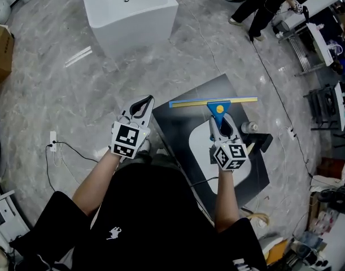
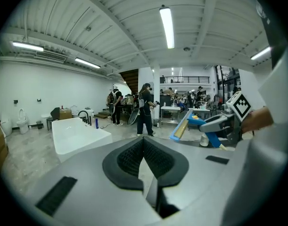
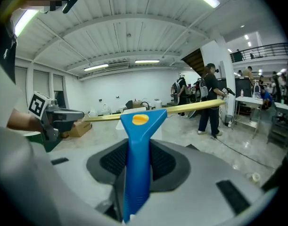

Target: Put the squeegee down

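The squeegee (image 1: 215, 104) has a blue handle and a long yellow blade with a blue strip. My right gripper (image 1: 219, 121) is shut on its handle and holds the blade crosswise above a dark slab (image 1: 178, 120). In the right gripper view the blue handle (image 3: 135, 164) stands upright between the pads, and the blade (image 3: 181, 109) runs level in front. My left gripper (image 1: 142, 104) hangs to the left of the slab's edge, shut with nothing in it. In the left gripper view its pads (image 2: 134, 157) meet at the tip, and the squeegee (image 2: 185, 124) shows at the right.
A white oval basin (image 1: 199, 147) is set in the slab, with a small bottle (image 1: 249, 127) beside it. A white bathtub (image 1: 129, 10) stands on the marble floor ahead. A cardboard box (image 1: 0, 47) sits at the left, a cable (image 1: 70, 150) lies below it, and a person (image 1: 261, 7) and racks (image 1: 324, 38) are at the right.
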{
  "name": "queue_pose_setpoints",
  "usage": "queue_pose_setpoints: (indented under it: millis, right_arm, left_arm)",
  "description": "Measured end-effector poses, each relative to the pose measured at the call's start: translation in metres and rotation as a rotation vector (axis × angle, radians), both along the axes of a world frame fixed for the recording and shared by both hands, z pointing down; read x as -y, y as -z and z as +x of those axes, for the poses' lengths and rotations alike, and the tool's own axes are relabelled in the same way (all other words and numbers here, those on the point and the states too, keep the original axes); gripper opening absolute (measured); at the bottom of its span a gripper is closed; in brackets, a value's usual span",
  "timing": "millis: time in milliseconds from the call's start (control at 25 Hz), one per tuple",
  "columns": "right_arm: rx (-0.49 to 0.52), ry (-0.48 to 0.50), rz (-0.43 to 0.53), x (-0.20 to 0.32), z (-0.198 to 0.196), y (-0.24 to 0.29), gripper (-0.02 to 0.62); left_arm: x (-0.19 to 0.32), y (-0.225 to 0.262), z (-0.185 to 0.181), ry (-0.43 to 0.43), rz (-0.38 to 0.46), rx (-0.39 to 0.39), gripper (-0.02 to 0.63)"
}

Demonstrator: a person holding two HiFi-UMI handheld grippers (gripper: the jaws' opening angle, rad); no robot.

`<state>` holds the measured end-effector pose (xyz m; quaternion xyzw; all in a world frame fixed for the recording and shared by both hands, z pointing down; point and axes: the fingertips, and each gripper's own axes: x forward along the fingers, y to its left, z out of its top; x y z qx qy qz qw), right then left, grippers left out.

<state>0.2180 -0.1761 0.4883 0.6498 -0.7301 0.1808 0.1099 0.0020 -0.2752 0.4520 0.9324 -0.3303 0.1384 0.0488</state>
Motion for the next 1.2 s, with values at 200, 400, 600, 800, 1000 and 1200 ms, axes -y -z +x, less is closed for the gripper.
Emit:
queue_pose_setpoints:
  millis: [200,400,600,800,1000,1200]
  right_arm:
    - [-0.023,0.109,-0.044,0.016,0.002,-0.028,0.132]
    - [-0.026,0.201,-0.082,0.032,0.002,-0.060,0.132]
    - [-0.016,0.268,-0.122,0.040,0.004,-0.097,0.132]
    - [-0.031,0.324,-0.155,0.048,0.009,-0.131,0.132]
    - [-0.034,0.339,-0.185,0.053,0.010,-0.157,0.132]
    - [-0.049,0.348,-0.225,0.055,0.017,-0.178,0.132]
  left_arm:
    - [0.000,-0.014,0.002,0.060,-0.039,0.011,0.003]
    - [-0.004,-0.024,0.001,0.125,-0.050,0.036,0.003]
    - [-0.013,-0.037,0.002,0.179,-0.078,0.041,0.003]
    - [-0.016,-0.049,0.007,0.223,-0.080,0.081,0.003]
    - [-0.021,-0.063,0.012,0.242,-0.096,0.121,0.003]
    - [-0.024,-0.075,0.017,0.271,-0.115,0.138,0.003]
